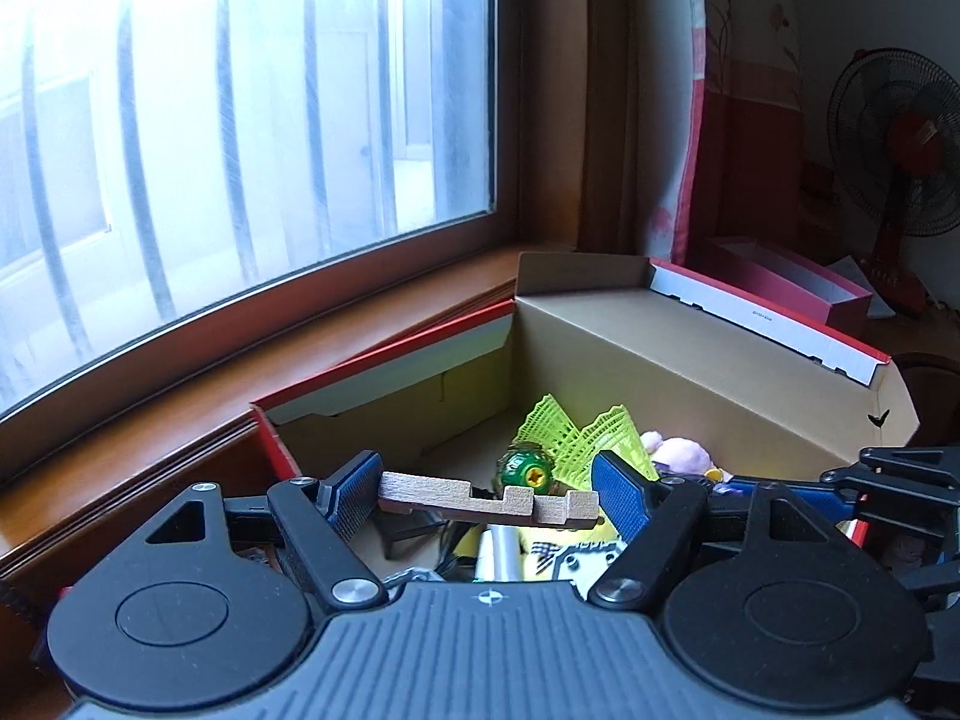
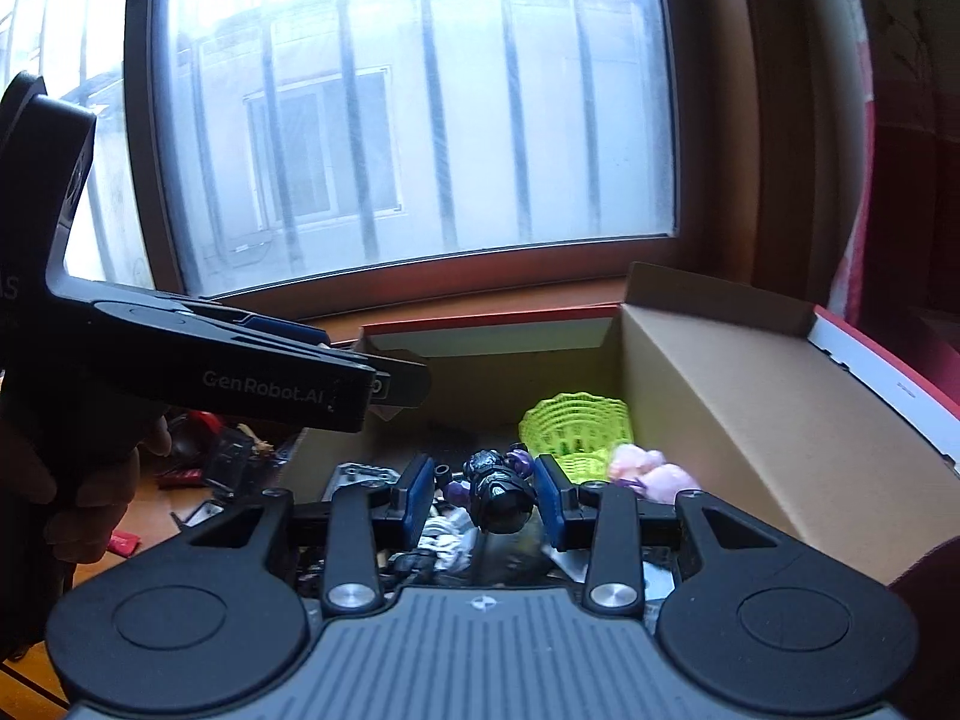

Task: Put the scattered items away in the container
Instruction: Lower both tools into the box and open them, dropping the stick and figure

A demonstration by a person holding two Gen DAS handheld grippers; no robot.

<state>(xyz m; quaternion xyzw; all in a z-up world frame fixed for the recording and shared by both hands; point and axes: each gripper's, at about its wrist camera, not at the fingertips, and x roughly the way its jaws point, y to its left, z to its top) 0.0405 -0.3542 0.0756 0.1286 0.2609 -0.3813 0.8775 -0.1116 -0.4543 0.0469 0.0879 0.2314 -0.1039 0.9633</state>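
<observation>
Partly hidden clutter fills the cardboard box [image 1: 690, 348]; left tongs [image 1: 487, 495] clamp a notched wooden block [image 1: 480, 495], right tongs [image 2: 485, 495] spread around a dark toy figure [image 2: 498, 489].

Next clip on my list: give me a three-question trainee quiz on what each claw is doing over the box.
1. True or false: the left claw grips a notched wooden block endwise between its blue pads.
2. What sits between the right claw's pads? A) a yellow-green mesh basket B) a dark purple-limbed robot figure C) a pink plush toy
3. Fill in: both claws are positioned over the open brown ____ box.

Key: 1 true; 2 B; 3 cardboard. The yellow-green mesh basket and pink plush toy lie inside the box.
</observation>
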